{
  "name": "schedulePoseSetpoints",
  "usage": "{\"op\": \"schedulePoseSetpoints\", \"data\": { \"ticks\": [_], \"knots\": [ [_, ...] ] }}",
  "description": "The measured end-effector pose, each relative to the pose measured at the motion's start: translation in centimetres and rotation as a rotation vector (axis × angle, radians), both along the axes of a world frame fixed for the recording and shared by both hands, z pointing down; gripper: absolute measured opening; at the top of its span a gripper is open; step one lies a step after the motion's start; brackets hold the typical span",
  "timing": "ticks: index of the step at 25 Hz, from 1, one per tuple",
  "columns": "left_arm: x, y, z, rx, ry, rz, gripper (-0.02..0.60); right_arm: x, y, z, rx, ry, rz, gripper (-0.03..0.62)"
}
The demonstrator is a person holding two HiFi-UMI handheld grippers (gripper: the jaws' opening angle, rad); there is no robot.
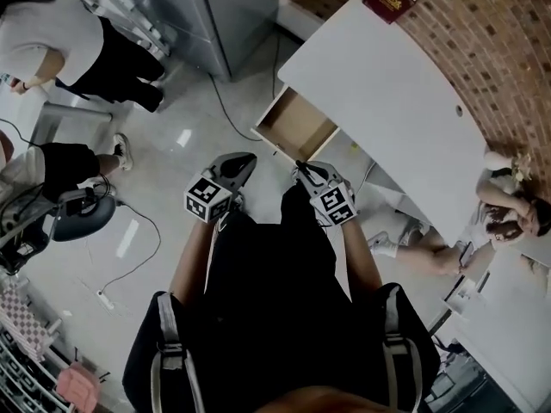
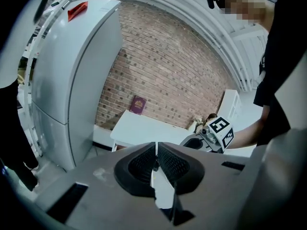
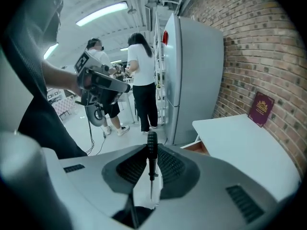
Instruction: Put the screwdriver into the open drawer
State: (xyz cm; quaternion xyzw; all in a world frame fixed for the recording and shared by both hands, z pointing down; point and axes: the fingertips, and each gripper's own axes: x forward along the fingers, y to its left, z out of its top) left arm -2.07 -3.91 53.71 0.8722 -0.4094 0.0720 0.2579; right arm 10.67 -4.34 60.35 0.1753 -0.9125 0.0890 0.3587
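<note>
A screwdriver (image 3: 152, 142) is being held short of the open drawer (image 1: 297, 126), which is standing pulled out from under the near edge of the white tabletop (image 1: 387, 84). The tool is being gripped by the right gripper (image 3: 152, 157), whose fingers (image 3: 171, 166) are clenched on it while the black handle stands up past the fingertips. The left gripper (image 2: 157, 150) is being held alongside, its fingers (image 2: 173, 164) pressed together with nothing seen between them. Both grippers are being held in the air in front of the person, off the tabletop's near edge. The step in hand is being judged as the carry: the screwdriver is not yet over the drawer, which appears bare inside. The next move is likely to call for the right gripper to be brought over the drawer's opening and lowered, and for its fingers to be released so that the tool is laid inside.
</note>
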Motion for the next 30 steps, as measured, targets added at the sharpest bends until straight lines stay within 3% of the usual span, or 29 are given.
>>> {"op": "schedulePoseSetpoints", "data": {
  "ticks": [6, 17, 23, 30],
  "knots": [
    [-0.2, -0.3, 1.7, -0.047, -0.013, -0.067, 0.023, 0.7, -1.3, 3.2, -0.066, 0.017, -0.062, 0.123],
    [-1.8, -0.1, 4.1, -0.160, 0.001, -0.073, 0.023, -0.6, -3.8, 8.2, -0.148, 0.081, -0.094, 0.123],
    [-0.7, 0.4, 2.7, -0.193, 0.001, -0.088, 0.023, 0.0, -4.4, 8.8, -0.165, 0.099, -0.104, 0.123],
    [-0.2, 2.0, 6.4, -0.258, 0.014, -0.126, 0.023, -0.3, -4.5, 14.7, -0.214, 0.129, -0.146, 0.123]
  ]
}}
